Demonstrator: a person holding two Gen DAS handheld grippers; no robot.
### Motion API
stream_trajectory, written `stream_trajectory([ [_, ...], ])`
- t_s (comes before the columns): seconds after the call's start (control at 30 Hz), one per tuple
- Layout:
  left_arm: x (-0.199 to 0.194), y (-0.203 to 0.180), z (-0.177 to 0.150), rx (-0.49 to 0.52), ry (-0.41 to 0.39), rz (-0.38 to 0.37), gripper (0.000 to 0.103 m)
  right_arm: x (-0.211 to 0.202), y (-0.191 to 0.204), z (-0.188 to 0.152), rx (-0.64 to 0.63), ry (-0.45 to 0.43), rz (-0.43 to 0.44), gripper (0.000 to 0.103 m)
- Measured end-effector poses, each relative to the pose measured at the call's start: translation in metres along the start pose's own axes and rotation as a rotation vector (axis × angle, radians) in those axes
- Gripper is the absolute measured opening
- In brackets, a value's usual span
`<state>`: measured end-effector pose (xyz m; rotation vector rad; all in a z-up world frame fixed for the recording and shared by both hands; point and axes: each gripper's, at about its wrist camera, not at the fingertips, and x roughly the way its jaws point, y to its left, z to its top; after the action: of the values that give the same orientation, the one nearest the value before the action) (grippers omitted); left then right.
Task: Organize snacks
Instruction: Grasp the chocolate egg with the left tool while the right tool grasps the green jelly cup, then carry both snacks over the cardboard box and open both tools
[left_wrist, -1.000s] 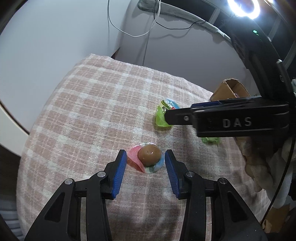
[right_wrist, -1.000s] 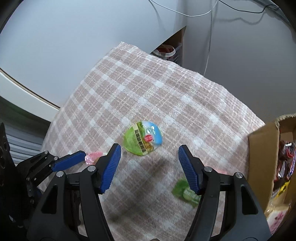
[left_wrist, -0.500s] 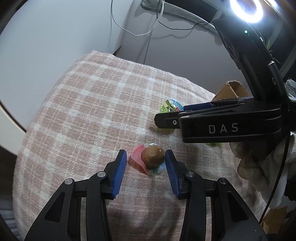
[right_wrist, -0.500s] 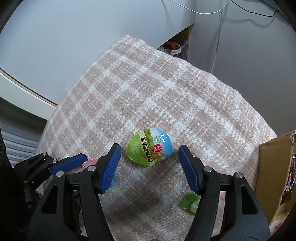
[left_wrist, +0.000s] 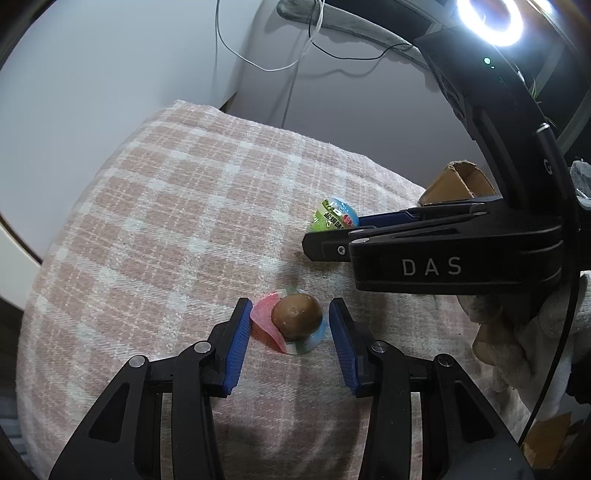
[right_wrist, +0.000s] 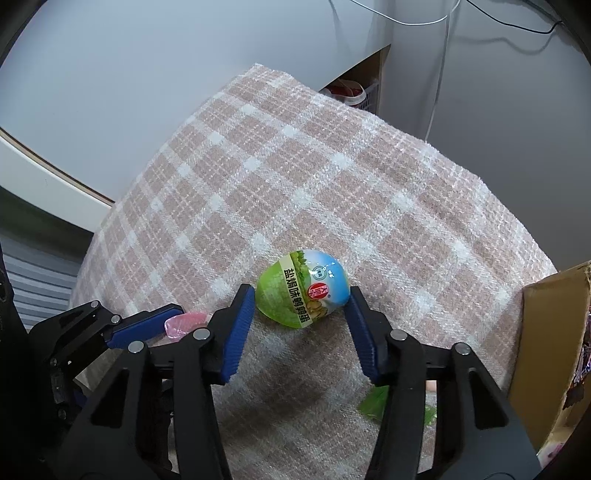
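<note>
With both claws open and empty, close left claw (left_wrist: 290, 328) squarely on the brown egg snack (left_wrist: 296, 320) between its pads, right claw (right_wrist: 303, 314) on the green-and-blue egg packet (right_wrist: 303, 293) at 12 o'clock, squeezing gently against rolling on the plaid-covered surface (right_wrist: 295, 177).

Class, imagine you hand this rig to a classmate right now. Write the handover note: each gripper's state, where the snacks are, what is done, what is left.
Left gripper: open, fingers either side of the brown egg snack in its pink-edged pack; not clamped.
Right gripper: open, straddling the green-and-blue egg pack; not gripped.
Both snacks lie on the checked cloth. A green wrapper lies nearer the cardboard box, which sits at the right edge and already holds some packets.
Done: both grippers lined up on their snacks.
Left: close both, lift, probably carry to the box; then fetch the green wrapper.
</note>
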<state>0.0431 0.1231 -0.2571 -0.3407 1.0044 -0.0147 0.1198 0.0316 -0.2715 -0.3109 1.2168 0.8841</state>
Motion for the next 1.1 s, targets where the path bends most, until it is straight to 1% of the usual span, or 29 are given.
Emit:
stream_trajectory([
  [0.03,0.000,0.000,0.000,-0.001,-0.002,0.000,0.040,0.000,0.000,0.000,0.003,0.000,-0.003,0.048],
  [0.07,0.001,0.000,0.000,-0.002,-0.005,0.003,0.036,0.000,0.000,0.000,0.005,0.000,-0.001,0.048],
  [0.27,-0.001,-0.004,-0.002,0.017,-0.023,0.008,0.029,-0.002,0.001,-0.005,-0.010,-0.006,-0.015,0.046],
  [0.3,-0.002,-0.005,-0.002,0.017,-0.025,0.006,0.026,-0.004,0.002,-0.007,-0.009,-0.008,-0.015,0.044],
  [0.33,-0.002,-0.005,-0.002,0.016,-0.026,0.004,0.026,-0.005,0.002,-0.009,-0.006,-0.010,-0.013,0.038],
  [0.47,-0.004,-0.007,-0.002,0.015,-0.027,0.005,0.025,-0.008,-0.005,-0.013,0.019,-0.011,0.013,0.037],
  [0.53,-0.006,-0.008,-0.001,0.012,-0.032,0.009,0.025,-0.010,-0.008,-0.014,0.025,-0.019,0.012,0.035],
  [0.77,-0.015,-0.006,0.000,-0.011,-0.038,0.004,0.024,-0.026,-0.011,-0.019,0.043,-0.041,0.034,0.035],
  [0.9,-0.023,-0.009,0.004,-0.026,-0.049,-0.009,0.024,-0.046,-0.013,-0.025,0.055,-0.062,0.048,0.035],
  [1.1,-0.034,-0.022,0.015,-0.014,-0.075,-0.024,0.024,-0.075,-0.027,-0.036,0.096,-0.107,0.059,0.035],
])
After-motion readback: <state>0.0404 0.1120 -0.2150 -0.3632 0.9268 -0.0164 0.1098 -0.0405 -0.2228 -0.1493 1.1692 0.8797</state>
